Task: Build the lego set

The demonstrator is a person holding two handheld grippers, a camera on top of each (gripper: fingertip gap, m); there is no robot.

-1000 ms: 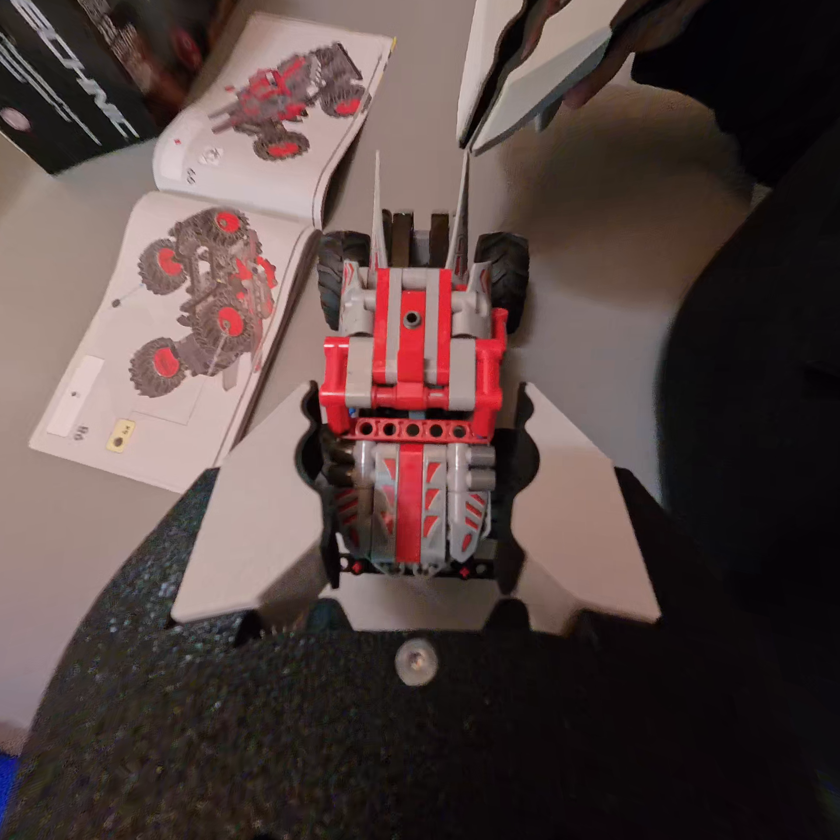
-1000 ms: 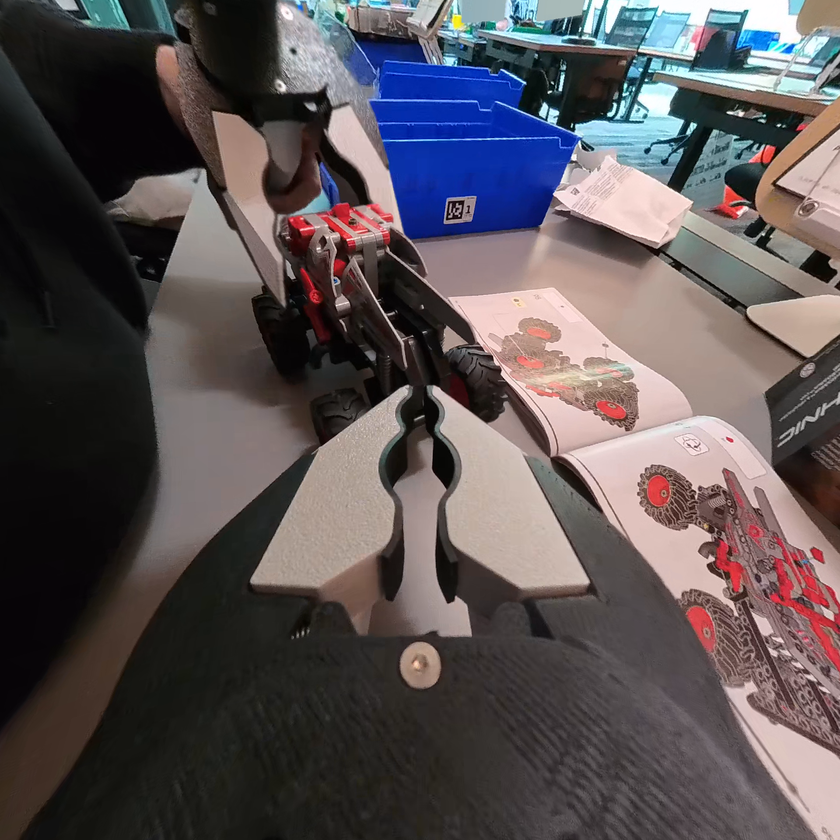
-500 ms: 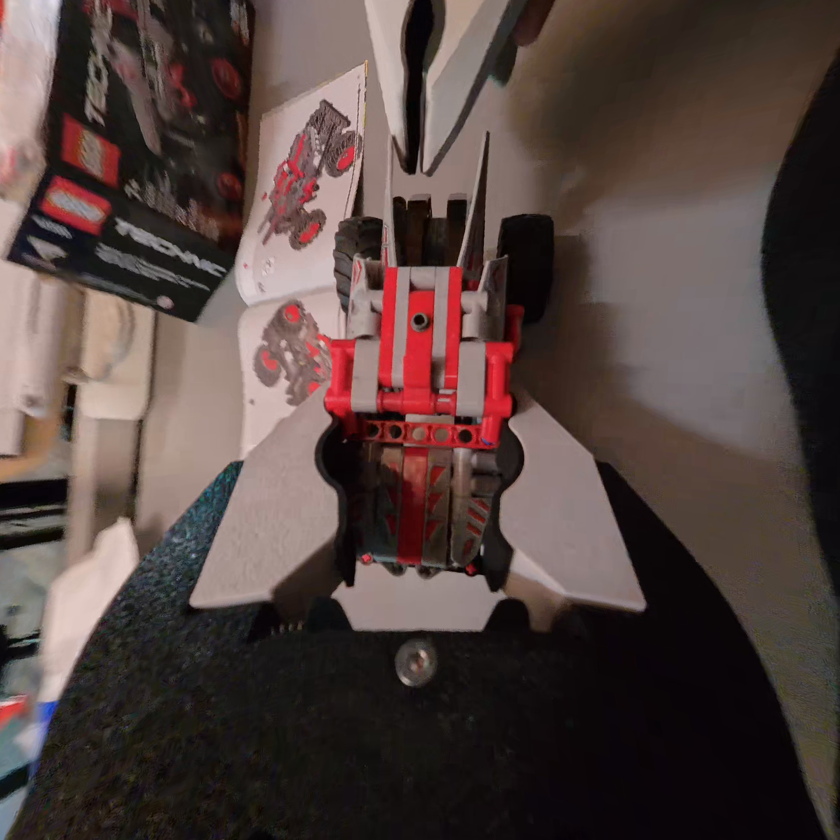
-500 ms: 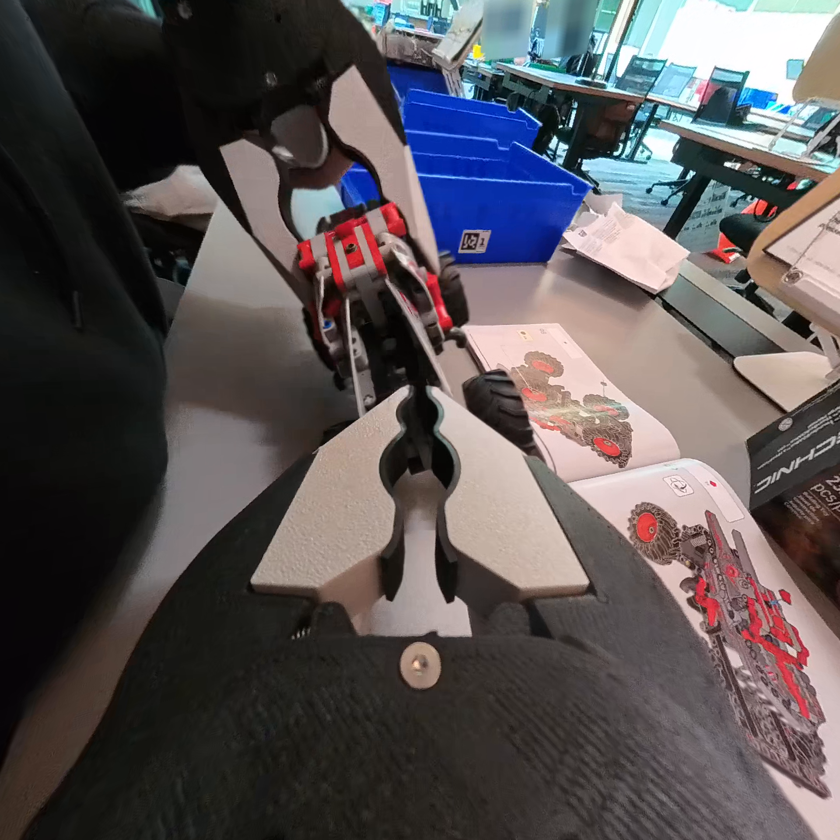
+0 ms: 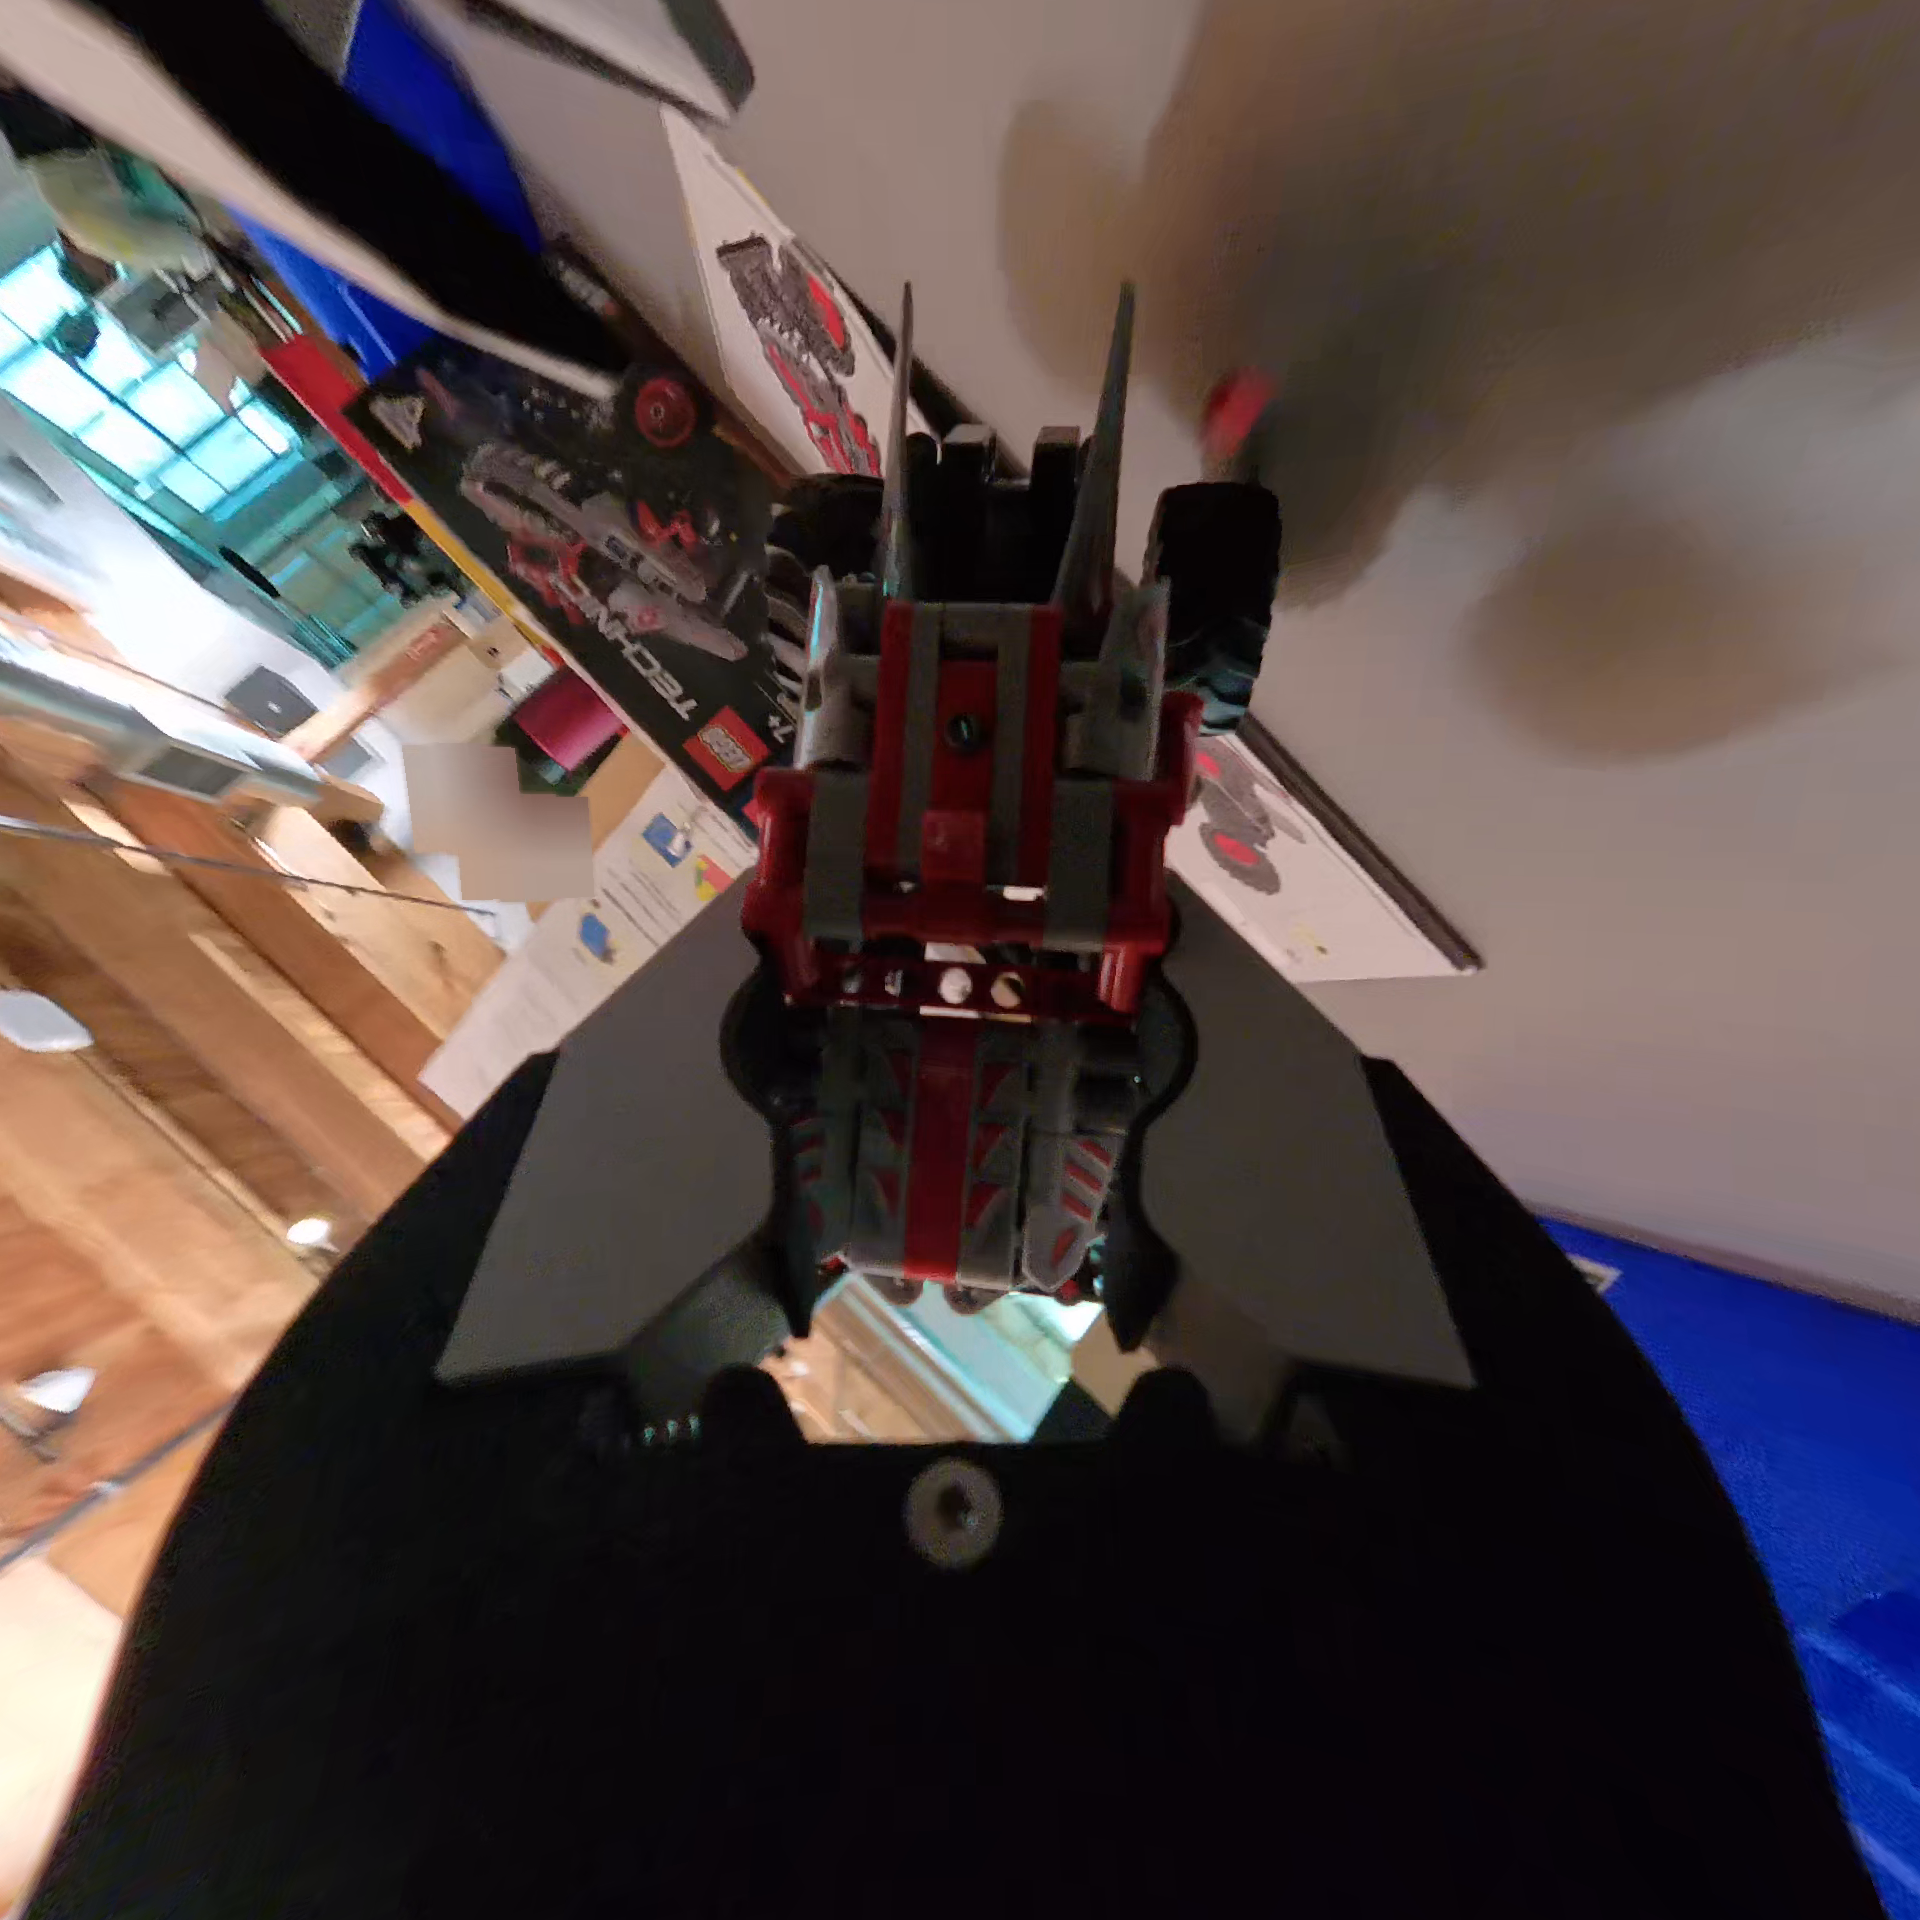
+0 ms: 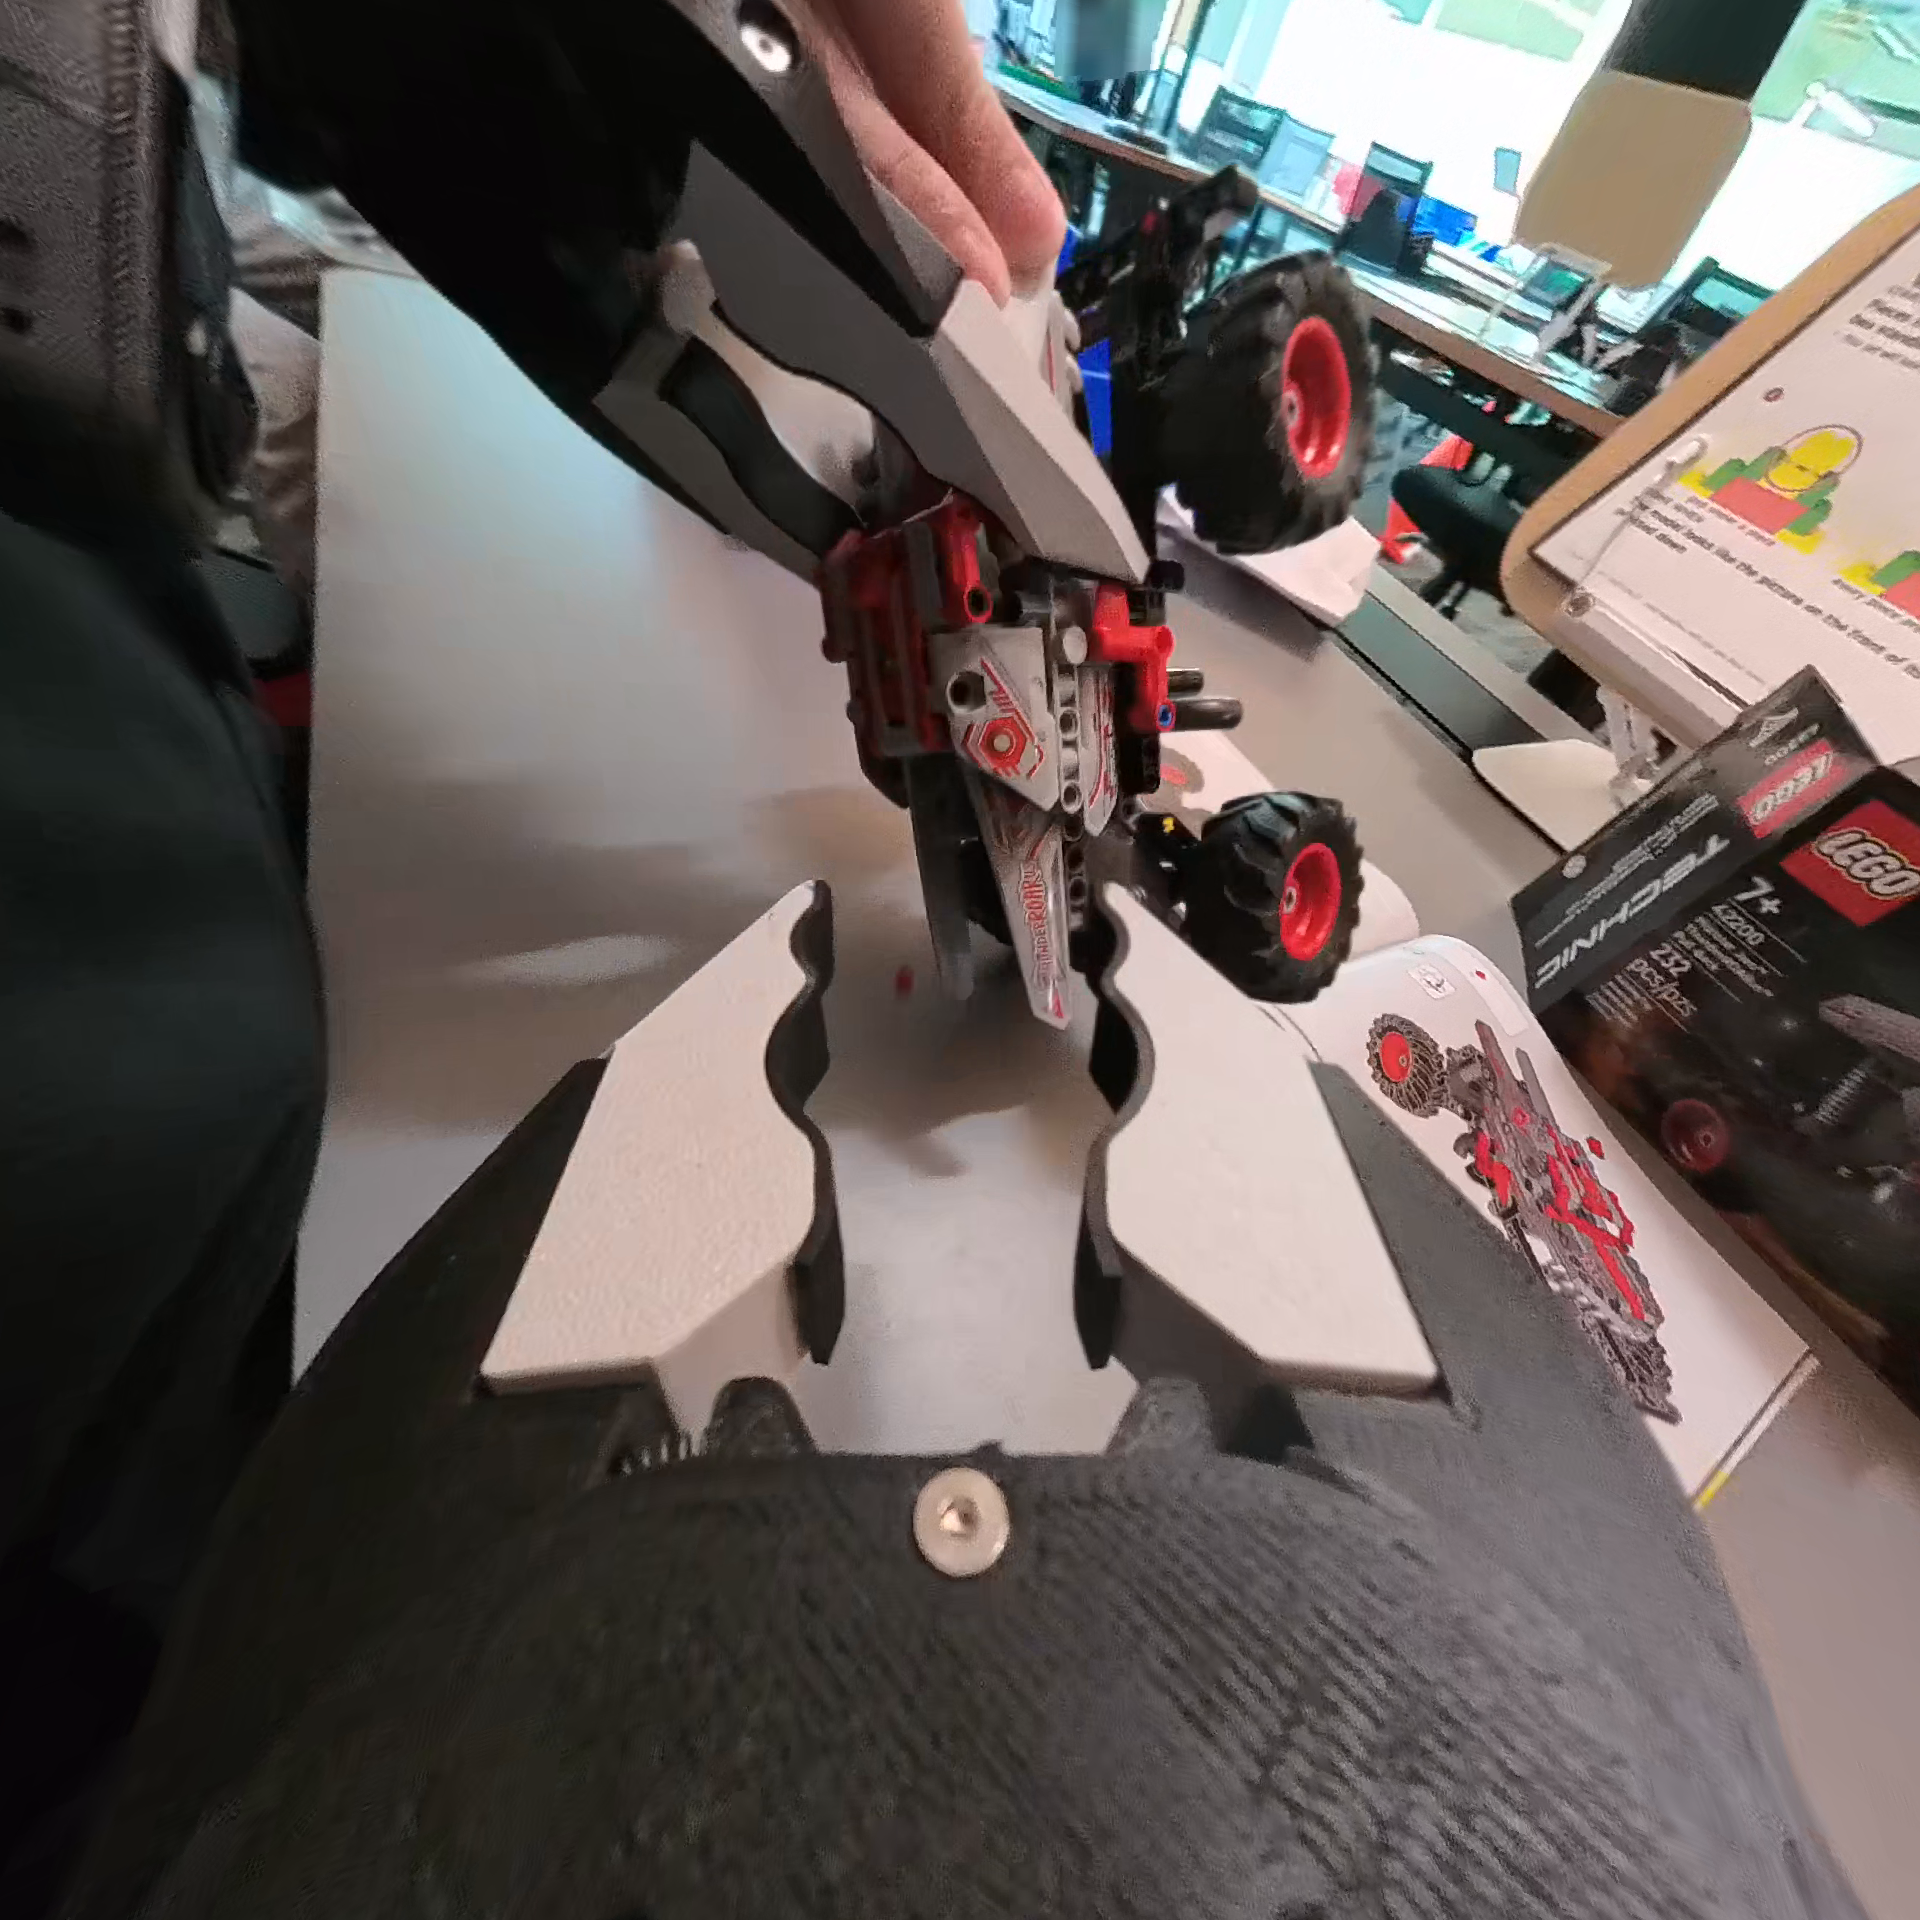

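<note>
The red and grey lego truck (image 5: 966,831) with black tyres and red hubs is clamped by its front half in my left gripper (image 5: 961,935). In the right wrist view the left gripper (image 6: 977,561) holds the truck (image 6: 997,727) off the table, tipped steeply with its grey rear fins pointing down. My right gripper (image 6: 961,914) is open and empty just below those fins, with the fin tips between its fingertips but apart from them. A tiny red piece (image 6: 904,977) lies on the table beside the fins.
The open instruction booklet (image 6: 1507,1143) and the black set box (image 6: 1714,935) lie to the right on the grey table (image 6: 520,727). A sign board (image 6: 1766,468) stands behind them. A blue bin (image 5: 1766,1403) shows in the left wrist view. A hand (image 6: 935,156) grips the left gripper.
The left gripper has lifted the truck off the table and tipped it steeply. The right gripper has gone from shut at the truck's rear to open.
</note>
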